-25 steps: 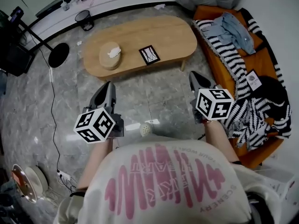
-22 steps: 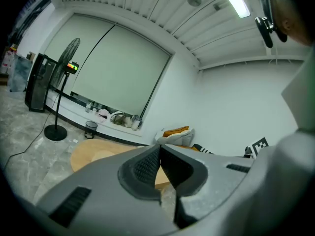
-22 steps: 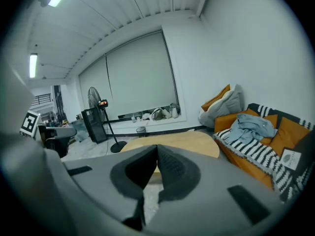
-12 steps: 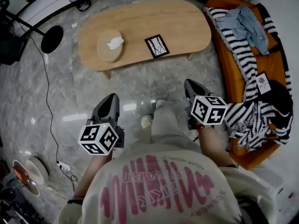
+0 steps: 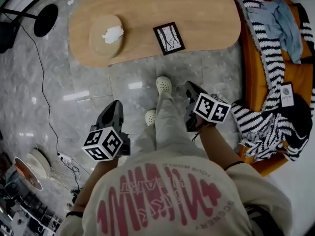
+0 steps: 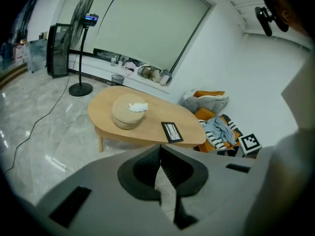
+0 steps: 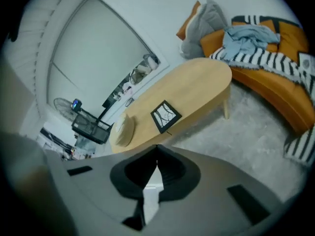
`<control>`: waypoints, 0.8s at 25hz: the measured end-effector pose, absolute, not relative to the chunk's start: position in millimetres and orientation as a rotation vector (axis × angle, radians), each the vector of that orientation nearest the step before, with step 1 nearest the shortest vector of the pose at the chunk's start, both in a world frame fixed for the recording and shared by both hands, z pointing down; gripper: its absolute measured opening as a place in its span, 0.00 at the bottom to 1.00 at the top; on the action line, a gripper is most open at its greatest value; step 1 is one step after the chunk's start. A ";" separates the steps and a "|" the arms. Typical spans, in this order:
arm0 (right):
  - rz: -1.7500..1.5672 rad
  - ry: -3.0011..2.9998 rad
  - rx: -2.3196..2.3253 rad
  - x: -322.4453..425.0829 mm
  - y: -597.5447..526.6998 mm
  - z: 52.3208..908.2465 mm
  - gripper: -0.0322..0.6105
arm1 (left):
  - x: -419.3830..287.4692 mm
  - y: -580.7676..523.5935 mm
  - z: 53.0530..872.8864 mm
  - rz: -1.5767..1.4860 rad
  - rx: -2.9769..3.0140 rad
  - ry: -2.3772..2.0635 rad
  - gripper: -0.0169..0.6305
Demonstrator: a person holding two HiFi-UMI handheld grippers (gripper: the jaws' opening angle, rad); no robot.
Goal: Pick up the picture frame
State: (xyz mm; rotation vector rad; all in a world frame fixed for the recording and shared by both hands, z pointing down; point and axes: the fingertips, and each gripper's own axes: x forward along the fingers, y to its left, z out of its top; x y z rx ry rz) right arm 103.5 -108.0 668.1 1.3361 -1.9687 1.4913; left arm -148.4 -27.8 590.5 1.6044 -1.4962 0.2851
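Note:
A black picture frame (image 5: 169, 38) (image 6: 172, 132) (image 7: 165, 116) with a pale branch print lies flat near the front edge of the oval wooden coffee table (image 5: 206, 14). My left gripper (image 5: 115, 109) hangs low over the floor at the left of my legs, jaws shut and empty. On the right of my legs, the right gripper (image 5: 190, 88) is also shut with nothing in it. Both point toward the table and stand well short of the frame. In each gripper view the tips meet (image 6: 159, 147) (image 7: 156, 148).
A round tan box with a white tissue (image 5: 107, 34) sits on the table's left part. An orange sofa (image 5: 261, 82) with striped and blue clothes stands at the right. A fan base (image 5: 46, 19) and a cable (image 5: 47, 107) lie at the left. My feet in pale clogs (image 5: 163, 85) are between the grippers.
Both grippers sank lower while I stepped toward the table. The table and frame have come nearer in the head view. Both stayed shut.

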 end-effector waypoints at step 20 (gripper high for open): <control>2.596 -1.505 1.444 48.5 -231.0 819.7 0.64 | -158.0 -124.0 656.3 0.412 1.344 -1.480 0.03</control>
